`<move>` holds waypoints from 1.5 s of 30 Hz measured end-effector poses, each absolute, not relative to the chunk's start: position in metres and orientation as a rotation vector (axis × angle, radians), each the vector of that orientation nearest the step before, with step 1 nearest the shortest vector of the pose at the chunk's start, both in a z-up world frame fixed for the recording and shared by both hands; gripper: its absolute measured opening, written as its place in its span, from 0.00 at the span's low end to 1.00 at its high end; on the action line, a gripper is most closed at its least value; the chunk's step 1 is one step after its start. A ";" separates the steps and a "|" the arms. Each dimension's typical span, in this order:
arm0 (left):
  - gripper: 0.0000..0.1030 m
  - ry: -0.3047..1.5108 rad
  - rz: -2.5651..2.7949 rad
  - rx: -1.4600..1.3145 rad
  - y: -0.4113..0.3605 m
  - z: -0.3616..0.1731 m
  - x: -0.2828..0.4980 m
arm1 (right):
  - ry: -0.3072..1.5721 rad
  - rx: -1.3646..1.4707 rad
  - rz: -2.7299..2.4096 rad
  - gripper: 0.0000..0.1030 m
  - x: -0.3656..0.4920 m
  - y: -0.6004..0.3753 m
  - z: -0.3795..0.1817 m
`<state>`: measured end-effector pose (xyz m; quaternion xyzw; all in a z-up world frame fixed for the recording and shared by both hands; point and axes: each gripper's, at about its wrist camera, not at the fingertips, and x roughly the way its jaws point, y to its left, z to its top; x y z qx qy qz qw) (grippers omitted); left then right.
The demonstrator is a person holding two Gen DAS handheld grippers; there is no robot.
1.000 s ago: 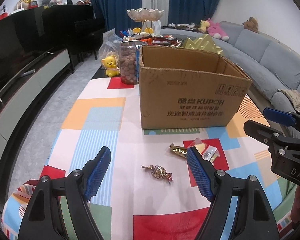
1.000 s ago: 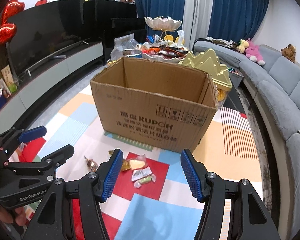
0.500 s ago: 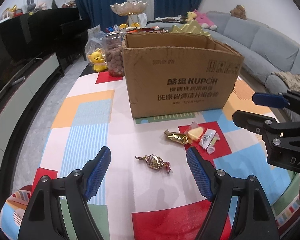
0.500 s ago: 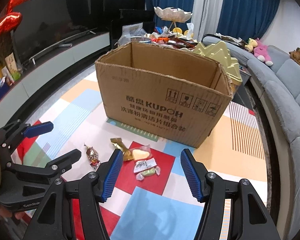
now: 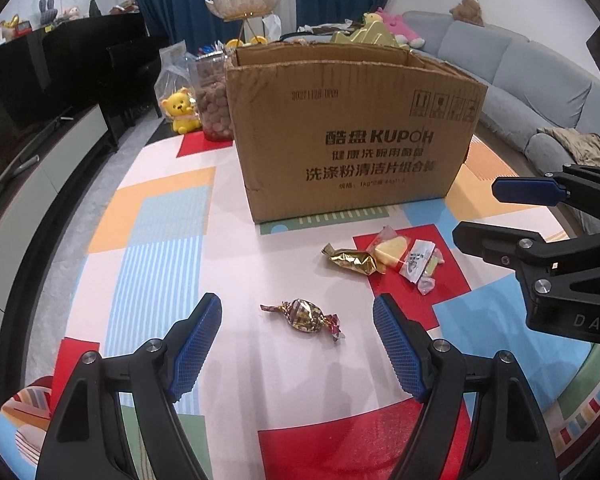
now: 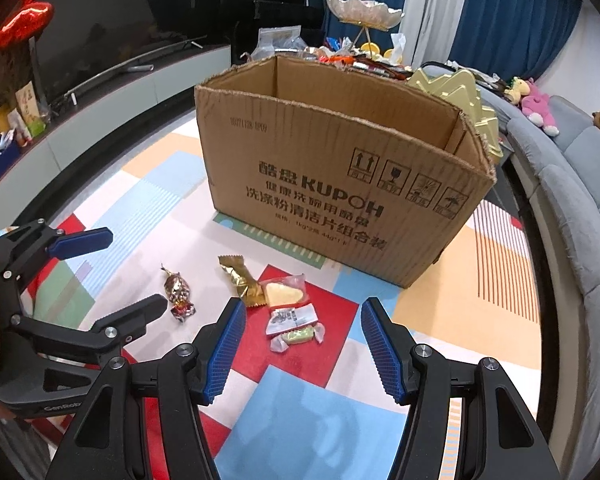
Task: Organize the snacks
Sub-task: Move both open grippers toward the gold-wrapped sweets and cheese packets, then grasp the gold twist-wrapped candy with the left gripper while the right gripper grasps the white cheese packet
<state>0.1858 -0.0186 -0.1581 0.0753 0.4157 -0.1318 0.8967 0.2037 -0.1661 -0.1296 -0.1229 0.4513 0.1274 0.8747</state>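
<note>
Both the left gripper point(image 5: 297, 350) and right gripper point(image 6: 303, 346) gape empty over the patchwork tablecloth point(image 5: 160, 240), the cardboard box point(image 5: 352, 136) hiding its contents, sofa point(image 5: 512, 64) behind

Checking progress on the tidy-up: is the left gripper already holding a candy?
No: the left gripper is open, and the twist-wrapped candy lies untouched on the table between its fingers.

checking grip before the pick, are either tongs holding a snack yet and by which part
Nothing is held. The left tongs stand open around the twist-wrapped candy without touching it; the right tongs stand open over the small wrapped snacks.
</note>
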 end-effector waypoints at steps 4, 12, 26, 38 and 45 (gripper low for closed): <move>0.75 0.893 -0.271 0.150 -0.019 -0.163 0.191 | 0.982 -0.251 0.297 0.59 0.212 -0.165 -0.137; 0.75 0.935 -0.283 0.147 -0.021 -0.175 0.202 | 1.030 -0.273 0.341 0.59 0.224 -0.161 -0.150; 0.74 0.969 -0.308 0.140 -0.022 -0.188 0.211 | 1.077 -0.285 0.376 0.59 0.243 -0.156 -0.171; 0.67 0.997 -0.319 0.126 -0.021 -0.199 0.218 | 1.111 -0.279 0.407 0.59 0.253 -0.153 -0.190; 0.65 1.006 -0.321 0.108 -0.019 -0.203 0.221 | 1.117 -0.277 0.420 0.59 0.261 -0.152 -0.196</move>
